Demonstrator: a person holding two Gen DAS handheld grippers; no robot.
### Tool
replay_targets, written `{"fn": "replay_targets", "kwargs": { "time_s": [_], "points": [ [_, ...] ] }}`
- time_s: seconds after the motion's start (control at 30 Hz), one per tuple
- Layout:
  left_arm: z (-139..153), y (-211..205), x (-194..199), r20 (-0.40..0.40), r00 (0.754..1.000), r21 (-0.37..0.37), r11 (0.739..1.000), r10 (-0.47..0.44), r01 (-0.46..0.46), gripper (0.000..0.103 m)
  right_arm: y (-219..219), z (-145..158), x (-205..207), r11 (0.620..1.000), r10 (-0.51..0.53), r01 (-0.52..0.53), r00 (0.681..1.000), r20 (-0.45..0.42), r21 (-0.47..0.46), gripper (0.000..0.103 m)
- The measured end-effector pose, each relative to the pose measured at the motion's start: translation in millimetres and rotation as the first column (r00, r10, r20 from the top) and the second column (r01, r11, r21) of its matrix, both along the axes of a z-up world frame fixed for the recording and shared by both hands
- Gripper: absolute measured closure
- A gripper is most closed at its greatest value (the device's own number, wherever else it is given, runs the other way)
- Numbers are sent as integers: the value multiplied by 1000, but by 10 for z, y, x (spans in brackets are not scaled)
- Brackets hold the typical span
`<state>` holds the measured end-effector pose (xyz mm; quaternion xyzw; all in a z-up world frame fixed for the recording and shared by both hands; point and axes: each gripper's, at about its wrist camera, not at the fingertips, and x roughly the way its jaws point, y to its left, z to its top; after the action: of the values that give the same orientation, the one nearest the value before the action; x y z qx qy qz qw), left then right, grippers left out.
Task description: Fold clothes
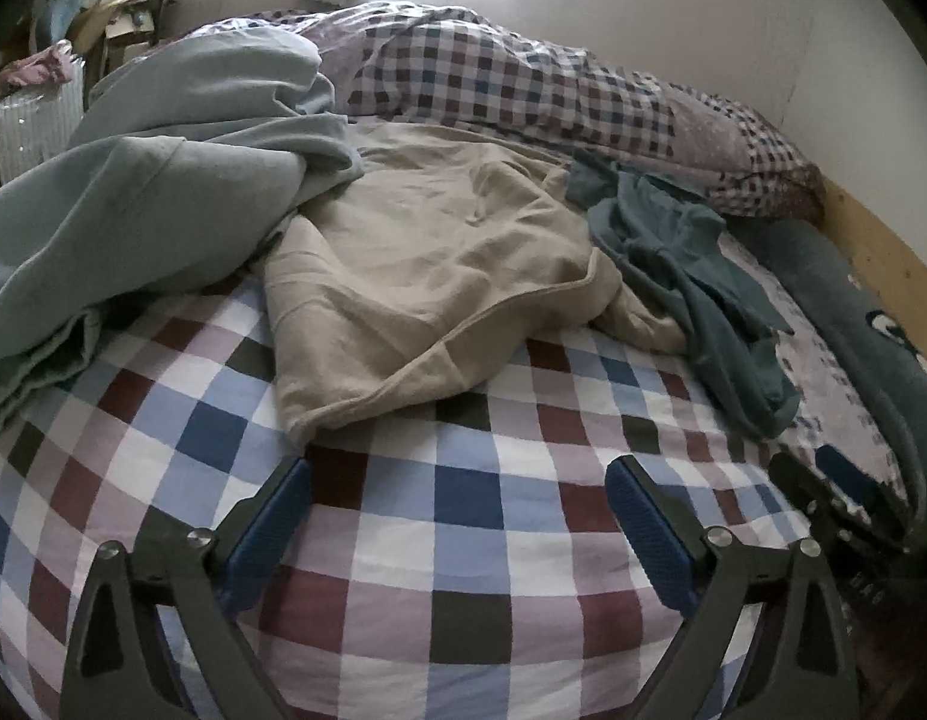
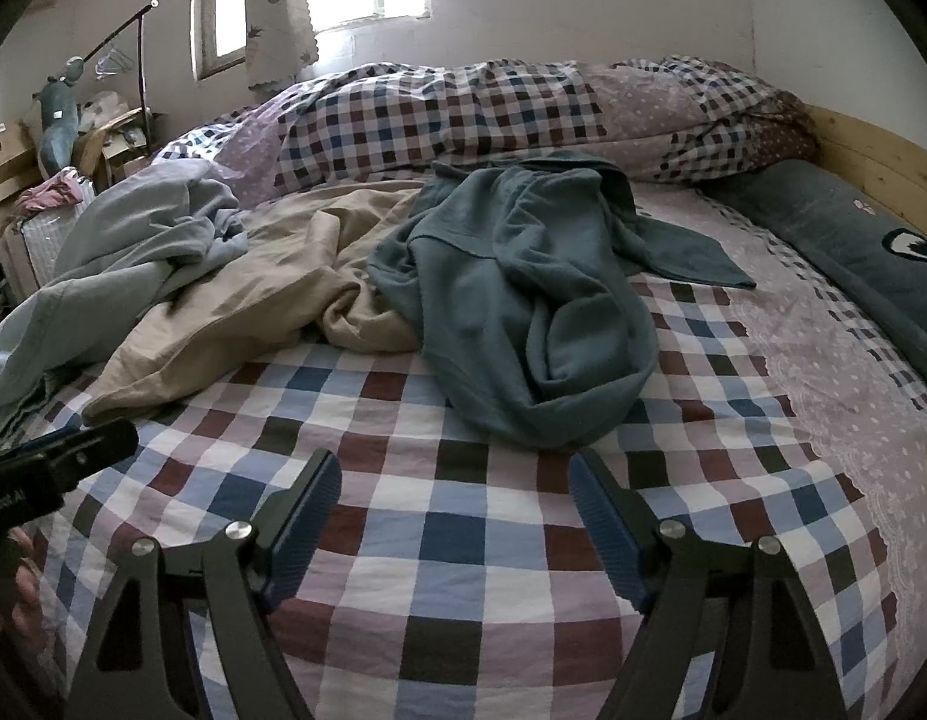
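Note:
Three crumpled garments lie on the checkered bed sheet. A beige garment lies in the middle, a pale blue-grey one at the left, a teal one at the right. In the right wrist view the teal garment lies just beyond my right gripper, the beige and pale blue-grey ones to its left. My left gripper is open and empty, just short of the beige garment's hem. My right gripper is open and empty above the sheet. Each gripper shows at the edge of the other's view.
A rolled checkered duvet lies along the far side of the bed. A dark teal pillow rests by the wooden bed frame at the right. Boxes and a suitcase stand at the left under the window.

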<state>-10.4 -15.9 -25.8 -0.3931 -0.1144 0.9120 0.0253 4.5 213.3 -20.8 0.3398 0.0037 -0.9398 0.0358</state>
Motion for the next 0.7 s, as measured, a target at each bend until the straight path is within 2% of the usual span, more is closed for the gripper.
{"fn": "replay_targets", "kwargs": {
  "time_s": [0.17, 0.4, 0.7],
  "points": [
    [-11, 46, 21, -3, 1000, -24, 999, -25, 25, 6, -12, 2, -7, 1000, 3, -3, 1000, -1, -3, 21],
    [-4, 6, 43, -6, 1000, 0, 1000, -19, 19, 6, -64, -1, -17, 1000, 14, -14, 1000, -2, -4, 21],
    [10, -170, 3, 5, 1000, 160, 987, -15, 14, 8, -71, -10, -21, 1000, 15, -15, 1000, 1, -6, 21]
  ]
}}
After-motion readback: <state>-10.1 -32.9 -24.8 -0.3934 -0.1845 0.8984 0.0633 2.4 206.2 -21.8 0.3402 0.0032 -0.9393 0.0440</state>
